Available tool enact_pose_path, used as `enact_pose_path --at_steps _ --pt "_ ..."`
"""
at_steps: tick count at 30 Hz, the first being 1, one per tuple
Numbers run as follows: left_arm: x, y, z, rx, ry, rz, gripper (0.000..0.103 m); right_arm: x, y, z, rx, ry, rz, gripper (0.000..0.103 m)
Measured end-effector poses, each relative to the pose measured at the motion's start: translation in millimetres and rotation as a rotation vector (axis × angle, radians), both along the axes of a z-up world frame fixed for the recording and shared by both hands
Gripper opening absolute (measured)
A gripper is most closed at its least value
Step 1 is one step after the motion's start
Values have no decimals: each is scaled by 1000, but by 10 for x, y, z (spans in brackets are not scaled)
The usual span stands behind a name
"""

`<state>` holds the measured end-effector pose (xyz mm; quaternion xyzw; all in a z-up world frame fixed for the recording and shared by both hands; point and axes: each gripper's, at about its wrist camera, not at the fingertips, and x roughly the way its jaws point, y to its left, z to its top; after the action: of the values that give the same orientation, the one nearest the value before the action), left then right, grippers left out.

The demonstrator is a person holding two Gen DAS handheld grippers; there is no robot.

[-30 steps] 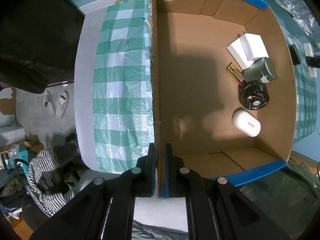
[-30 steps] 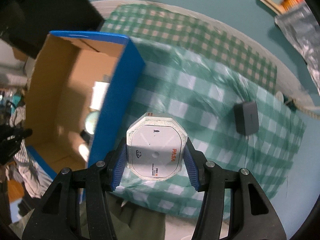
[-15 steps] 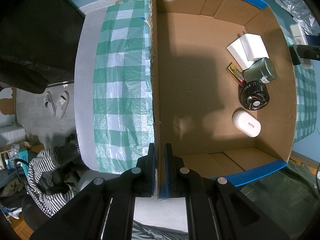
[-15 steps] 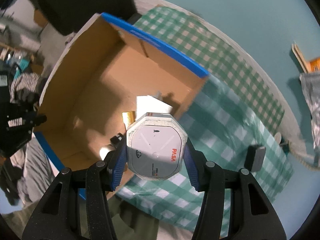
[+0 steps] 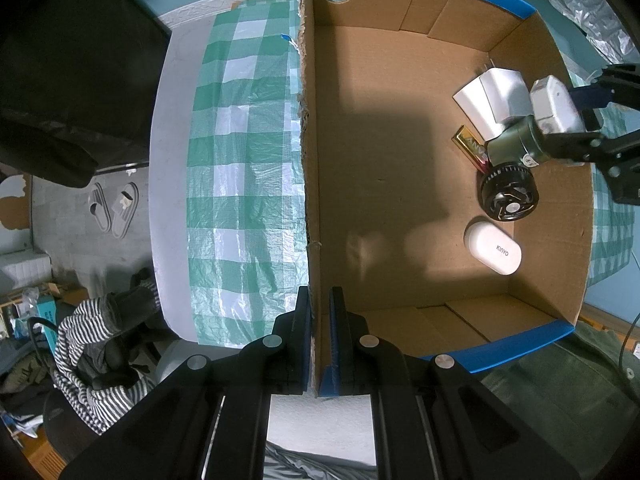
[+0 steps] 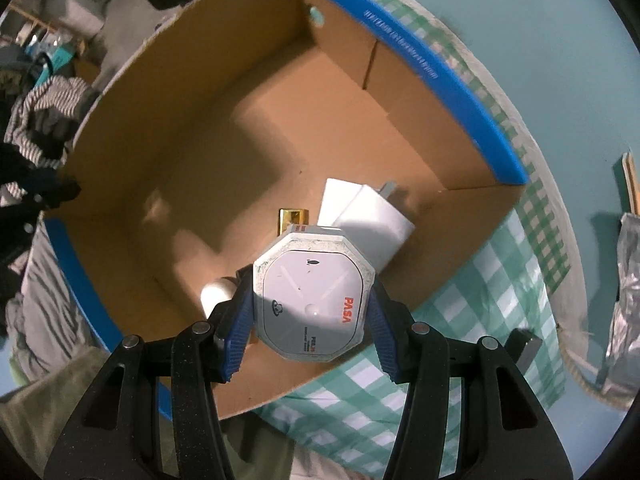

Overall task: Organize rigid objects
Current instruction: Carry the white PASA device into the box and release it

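right claw (image 6: 310, 312) gripping the octagonal box (image 6: 314, 300) now overhangs the carton (image 5: 400, 160); left claw (image 5: 320, 344) clamps its wall.

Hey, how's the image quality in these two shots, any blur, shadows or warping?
Left wrist view: sharp, a broad dark shadow across the cardboard box floor, straight box walls bowed by the fisheye, black corners. Right wrist view: the white octagonal device in the right gripper is crisp, while the box's blue rim and the checked cloth are smeared.
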<state>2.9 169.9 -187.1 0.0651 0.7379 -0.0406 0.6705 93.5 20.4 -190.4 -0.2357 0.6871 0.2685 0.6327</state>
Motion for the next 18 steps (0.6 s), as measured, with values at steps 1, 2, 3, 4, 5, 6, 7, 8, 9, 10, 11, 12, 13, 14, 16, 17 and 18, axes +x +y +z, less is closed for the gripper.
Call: enact_pose_path --at_steps 1,2,3,4,5,6,7,8,9,10,11,12,13,14,16,17,18 --pt "-2 -2 0 0 0 0 7 -6 6 -18 -3 0 4 54" --pt "-6 -6 1 0 -1 -1 7 -16 19 -39 -9 1 10 54" --pt "0 -1 -1 1 0 -1 7 -19 26 -66 -16 5 13 54" --pt "-2 -1 -2 1 0 -1 7 -24 34 -84 -20 6 14 54" --pt "0 0 1 0 0 0 7 -32 40 -98 -25 6 17 54" --pt "-1 -1 1 0 0 -1 7 -31 44 -107 -27 5 17 54" --pt "0 -1 1 0 0 -1 7 -35 44 -115 -30 4 17 54" --pt "0 0 0 0 0 -1 7 -38 42 -125 -33 3 16 54" --pt "3 2 0 0 0 -2 7 -42 36 -133 -37 -3 13 54" --pt "1 2 -1 0 0 -2 7 -45 31 -137 -41 -6 12 54" --pt "4 2 1 0 0 -1 7 -49 23 -143 -44 -6 11 54" --pt "3 1 0 0 -1 0 7 -51 11 -135 -37 -6 6 54" --pt "4 0 1 1 0 -1 7 -51 -2 -115 -29 -9 -2 55" --pt "5 0 3 2 -1 -1 7 -49 -9 -94 -23 -15 -8 55" --pt "9 1 5 1 -1 0 7 -40 -31 -34 -12 -30 -18 55" --pt "9 0 3 0 -1 1 7 -36 -36 -15 -7 -31 -20 55" --pt "11 1 6 2 -1 0 7 -33 -47 22 1 -34 -24 56"
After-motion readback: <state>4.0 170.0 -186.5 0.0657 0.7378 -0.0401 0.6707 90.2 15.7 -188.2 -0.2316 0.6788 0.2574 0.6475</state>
